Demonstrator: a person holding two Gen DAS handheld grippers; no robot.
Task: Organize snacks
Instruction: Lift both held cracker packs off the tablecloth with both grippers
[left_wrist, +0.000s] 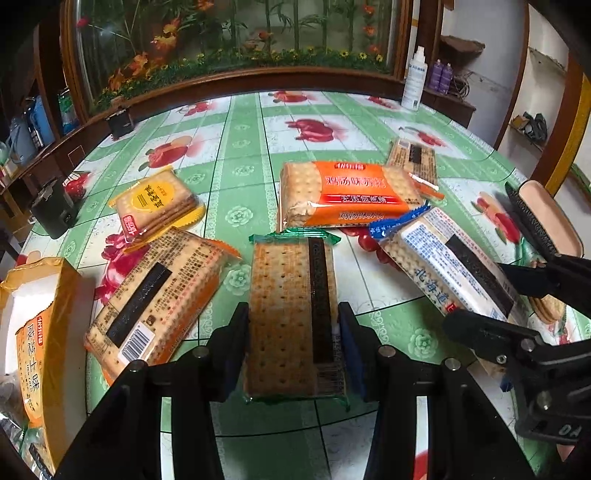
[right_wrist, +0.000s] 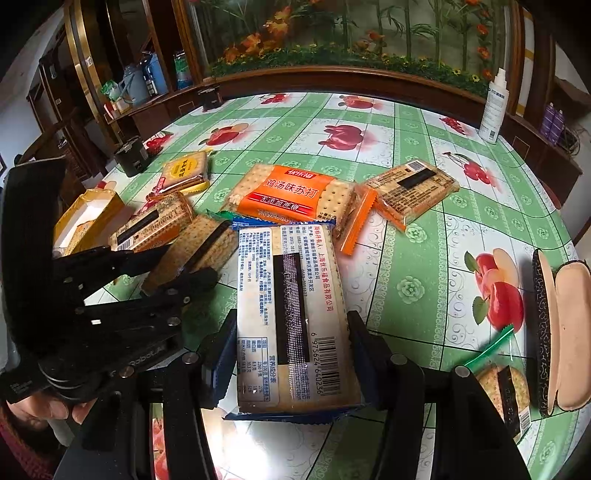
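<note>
1. Step in hand, as judged: each hand-held gripper has a cracker packet clamped, and the packets look due for placing into the open yellow carton (left_wrist: 44, 332) at the left edge of the worktop (left_wrist: 243, 122).
2. Left hand-held gripper (left_wrist: 293, 332): closed on the green-edged cracker packet (left_wrist: 291, 314). The pads press both long sides, and the packet lies lengthwise between the fingers, its far end pointing up the worktop.
3. Right hand-held gripper (right_wrist: 291, 347): closed on the blue-edged cracker packet (right_wrist: 291, 317), printed back and barcode facing up, gripped across its width. This is the wider packet, so the jaws stand further apart.
4. Whether either packet is lifted clear of the worktop cannot be told.
5. Remaining stock on the worktop: an orange soda-cracker packet (left_wrist: 347, 195) at centre, a small yellow packet (left_wrist: 159, 203) to its left, an orange-edged packet (left_wrist: 155, 299) just beside the carton, and another beyond the orange one at the right (left_wrist: 413, 158).
6. Recommended handling: keep pressure light, since crackers break easily. Carry one packet at a time to the carton, because the two grippers sit near each other. Align the long side with the carton mouth before release.
</note>
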